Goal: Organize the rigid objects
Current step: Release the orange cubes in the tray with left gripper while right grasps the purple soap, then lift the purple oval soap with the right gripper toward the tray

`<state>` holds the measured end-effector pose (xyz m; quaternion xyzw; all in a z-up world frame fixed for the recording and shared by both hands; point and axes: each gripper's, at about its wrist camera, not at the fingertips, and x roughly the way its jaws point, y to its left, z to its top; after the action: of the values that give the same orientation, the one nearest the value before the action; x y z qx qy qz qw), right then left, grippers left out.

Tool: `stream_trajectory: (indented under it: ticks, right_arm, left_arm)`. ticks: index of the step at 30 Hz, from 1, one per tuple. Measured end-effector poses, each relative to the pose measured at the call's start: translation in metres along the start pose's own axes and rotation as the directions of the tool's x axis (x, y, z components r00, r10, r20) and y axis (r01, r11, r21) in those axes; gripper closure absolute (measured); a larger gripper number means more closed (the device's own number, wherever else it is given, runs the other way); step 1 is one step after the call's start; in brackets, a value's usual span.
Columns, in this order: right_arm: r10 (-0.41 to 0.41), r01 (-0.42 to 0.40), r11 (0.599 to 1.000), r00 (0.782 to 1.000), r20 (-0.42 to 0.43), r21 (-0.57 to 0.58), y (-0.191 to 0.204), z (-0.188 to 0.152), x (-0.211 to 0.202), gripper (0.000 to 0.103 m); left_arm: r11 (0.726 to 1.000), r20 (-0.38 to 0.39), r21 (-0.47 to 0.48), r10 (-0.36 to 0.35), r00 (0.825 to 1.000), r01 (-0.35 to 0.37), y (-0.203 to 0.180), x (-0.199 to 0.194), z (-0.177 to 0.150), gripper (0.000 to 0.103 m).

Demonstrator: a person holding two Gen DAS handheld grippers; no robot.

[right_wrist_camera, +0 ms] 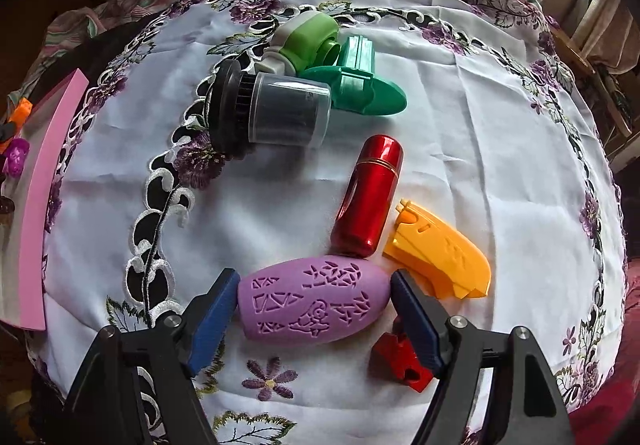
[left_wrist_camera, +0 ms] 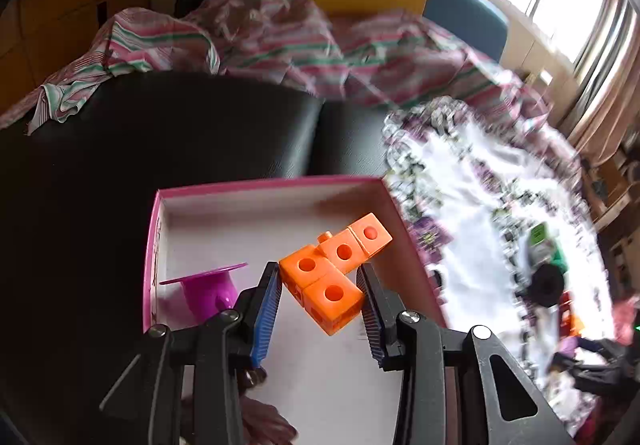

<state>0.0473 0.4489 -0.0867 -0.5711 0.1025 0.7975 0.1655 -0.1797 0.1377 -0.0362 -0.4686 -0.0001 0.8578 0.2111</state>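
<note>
My left gripper [left_wrist_camera: 320, 295] is shut on an orange cluster of joined cubes [left_wrist_camera: 334, 273] and holds it over a pink-rimmed white box [left_wrist_camera: 256, 185]. A purple spool-like piece [left_wrist_camera: 208, 291] lies in the box at the left. My right gripper [right_wrist_camera: 314, 303] has its jaws on both ends of a lilac egg-shaped piece with cut-out patterns [right_wrist_camera: 312, 299] that lies on the embroidered white cloth [right_wrist_camera: 480, 117]. The pink box edge [right_wrist_camera: 44, 201] shows at the far left of the right wrist view.
On the cloth lie a red metal cylinder [right_wrist_camera: 370, 193], a yellow-orange shell piece [right_wrist_camera: 440, 253], a small red block [right_wrist_camera: 400, 359], a black-and-clear cap [right_wrist_camera: 268, 109], a green winged piece [right_wrist_camera: 356, 85] and a light green roller [right_wrist_camera: 308, 41]. A black cushion [left_wrist_camera: 160, 133] lies behind the box.
</note>
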Motion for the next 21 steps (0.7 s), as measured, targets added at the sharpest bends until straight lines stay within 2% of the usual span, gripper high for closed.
stream_trajectory:
  ticks: [3, 4, 5, 7, 12, 14, 15, 18, 21]
  right_arm:
    - [0.000, 0.000, 1.000, 1.000, 0.002, -0.005, 0.001, -0.001, 0.001, 0.025]
    - [0.000, 0.000, 1.000, 1.000, 0.003, -0.005, 0.001, -0.001, 0.000, 0.025]
    - [0.000, 0.000, 1.000, 1.000, 0.003, -0.005, 0.001, -0.001, 0.001, 0.025]
    - [-0.001, 0.001, 1.000, 1.000, 0.004, -0.007, 0.002, -0.002, 0.001, 0.025]
    - [-0.002, 0.002, 1.000, 1.000, 0.005, -0.012, 0.002, -0.003, 0.003, 0.025]
    - [-0.001, 0.001, 1.000, 1.000, 0.005, -0.011, 0.002, -0.003, 0.004, 0.025]
    - [0.000, 0.000, 1.000, 1.000, 0.004, -0.010, 0.002, -0.003, 0.004, 0.025]
    - [0.004, -0.004, 1.000, 1.000, 0.003, -0.005, 0.000, -0.002, 0.005, 0.025]
    - [0.004, -0.004, 1.000, 1.000, 0.003, -0.005, 0.000, -0.003, 0.006, 0.025]
  left_arm:
    - [0.999, -0.026, 0.033, 0.033, 0.999, -0.032, 0.001, 0.010, -0.006, 0.063]
    - [0.998, -0.027, 0.041, 0.047, 0.999, -0.046, 0.002, 0.012, -0.008, 0.058]
    - [0.998, -0.026, 0.043, 0.057, 0.998, -0.056, 0.004, 0.013, -0.010, 0.055]
    - [0.997, -0.008, 0.036, 0.071, 0.997, -0.071, 0.007, 0.010, -0.014, 0.055]
    - [0.995, 0.084, 0.040, 0.090, 0.992, -0.094, 0.009, -0.021, -0.025, 0.053]
    - [0.994, 0.126, 0.038, 0.097, 0.987, -0.103, 0.005, -0.038, -0.032, 0.041]
    - [0.994, 0.148, 0.034, 0.098, 0.984, -0.104, 0.003, -0.049, -0.038, 0.039]
    - [0.994, 0.175, 0.055, 0.085, 0.981, -0.096, -0.010, -0.067, -0.055, 0.038]
    - [0.995, 0.168, 0.057, 0.076, 0.983, -0.087, -0.017, -0.079, -0.074, 0.038]
